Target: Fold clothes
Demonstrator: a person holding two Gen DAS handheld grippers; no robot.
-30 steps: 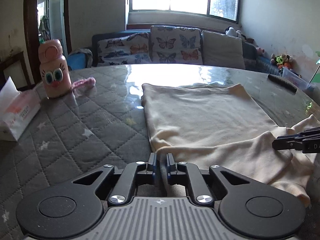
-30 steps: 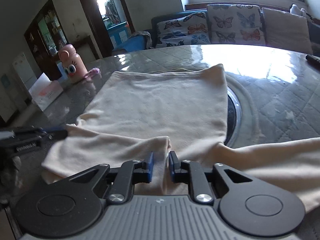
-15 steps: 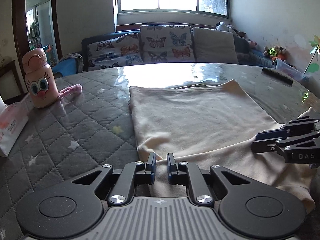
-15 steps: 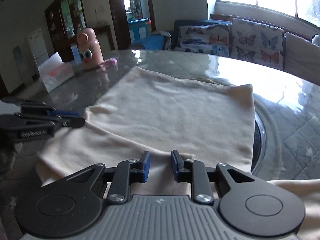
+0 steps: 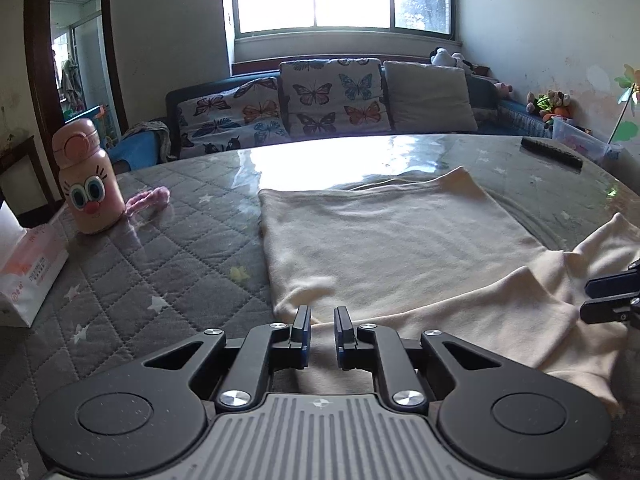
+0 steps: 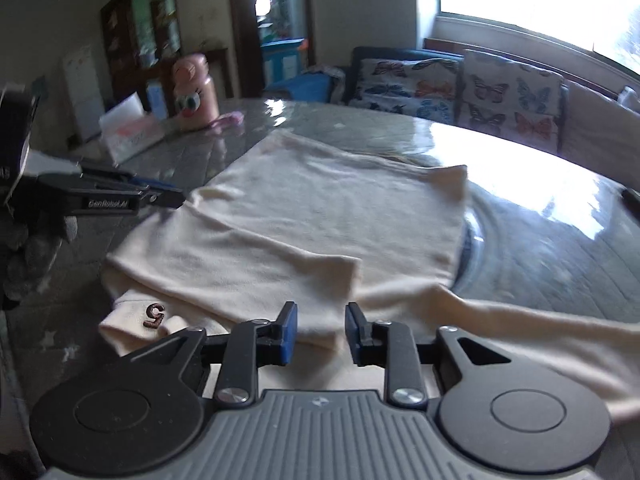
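Cream garment (image 5: 392, 248) lies partly folded on the counter (image 5: 160, 272); left gripper (image 5: 322, 322) and right gripper (image 6: 318, 322) hover at its near edge, fingers released, grasping nothing.

Garment (image 5: 392, 248) lies spread on the table (image 5: 160, 280), a sleeve folded across its near edge. Left of it stand a bottle (image 5: 89, 184) and, nearer, a tissue box (image 5: 28, 268). Behind the table: a sofa (image 5: 320, 104).
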